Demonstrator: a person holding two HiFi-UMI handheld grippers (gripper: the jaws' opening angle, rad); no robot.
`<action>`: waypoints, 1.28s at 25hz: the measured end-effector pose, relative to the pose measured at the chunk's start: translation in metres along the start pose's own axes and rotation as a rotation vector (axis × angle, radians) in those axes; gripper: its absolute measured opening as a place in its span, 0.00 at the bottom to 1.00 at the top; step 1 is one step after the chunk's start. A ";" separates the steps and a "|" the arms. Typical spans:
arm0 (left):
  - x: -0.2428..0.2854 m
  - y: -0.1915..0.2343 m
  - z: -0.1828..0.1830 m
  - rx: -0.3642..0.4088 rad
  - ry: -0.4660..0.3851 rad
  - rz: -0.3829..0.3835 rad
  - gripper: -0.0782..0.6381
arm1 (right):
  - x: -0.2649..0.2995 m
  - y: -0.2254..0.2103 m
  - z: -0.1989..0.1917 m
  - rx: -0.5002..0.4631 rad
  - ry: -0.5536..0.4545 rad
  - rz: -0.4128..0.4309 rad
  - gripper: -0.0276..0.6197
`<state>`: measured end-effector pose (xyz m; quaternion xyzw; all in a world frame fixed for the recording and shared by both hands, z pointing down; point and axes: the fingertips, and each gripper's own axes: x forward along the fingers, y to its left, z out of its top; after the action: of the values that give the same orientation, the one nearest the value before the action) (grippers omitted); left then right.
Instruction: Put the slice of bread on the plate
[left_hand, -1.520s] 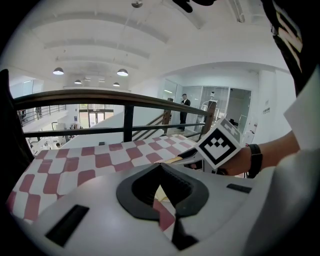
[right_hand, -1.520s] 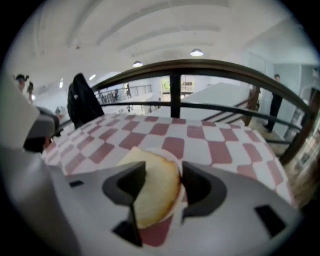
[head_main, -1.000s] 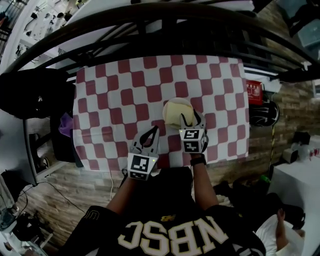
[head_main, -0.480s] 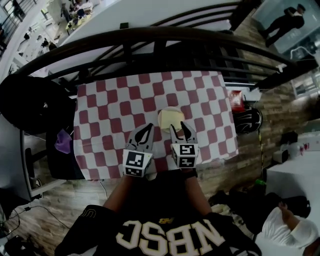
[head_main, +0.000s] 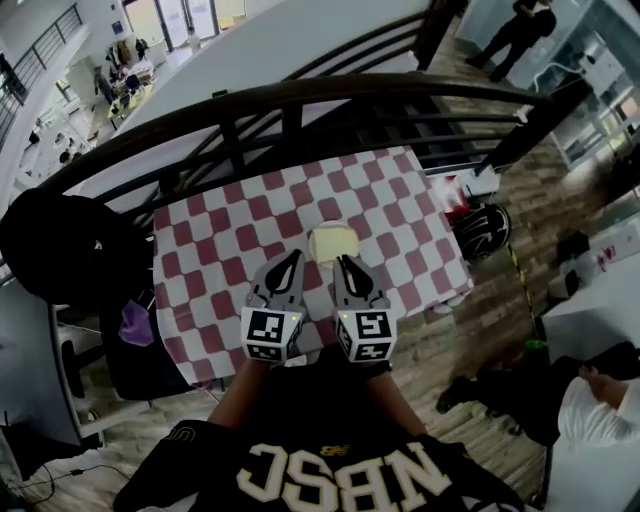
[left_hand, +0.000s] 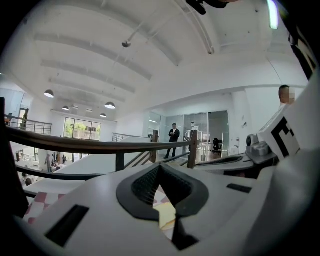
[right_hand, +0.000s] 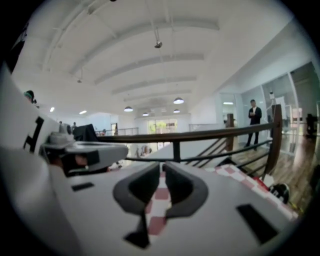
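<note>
While off the table, beside its left edge, black bag (head_main: 60, 245): bulky and dark, with a purple item (head_main: 135, 322) just below it.
Table (head_main: 220, 250): covered edge to edge in red-and-white checks, backed by a dark railing (head_main: 300, 100).
Left gripper (head_main: 293, 258) (left_hand: 158, 169): held above the table's near half, clenched tip to tip, gripping nothing; cloth and pale bread glimpsed through the gap below the tips.
Slice of bread (head_main: 333, 243): pale, lying flat on the plate near the table's middle, just beyond both gripper tips, touched by neither.
Plate (head_main: 334, 227): white, only a thin rim showing round the slice.
Right gripper (head_main: 342, 262) (right_hand: 162, 167): beside the left one, closing, with a narrow slit between the pads and nothing in it; only checks visible through.
Helmet (head_main: 485, 230): dark, just off the table's right edge.
</note>
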<state>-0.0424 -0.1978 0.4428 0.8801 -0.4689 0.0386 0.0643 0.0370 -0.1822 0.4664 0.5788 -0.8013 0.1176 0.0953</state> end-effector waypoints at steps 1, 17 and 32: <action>-0.003 -0.001 0.004 0.003 -0.007 -0.003 0.13 | -0.005 0.001 0.006 0.004 -0.019 -0.009 0.11; -0.021 -0.009 0.038 0.053 -0.083 -0.043 0.13 | -0.035 0.006 0.035 -0.036 -0.121 -0.105 0.07; -0.027 0.003 0.029 0.032 -0.058 -0.015 0.13 | -0.025 0.019 0.033 -0.078 -0.088 -0.108 0.07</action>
<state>-0.0598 -0.1812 0.4112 0.8852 -0.4633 0.0201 0.0369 0.0263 -0.1636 0.4265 0.6218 -0.7762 0.0555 0.0886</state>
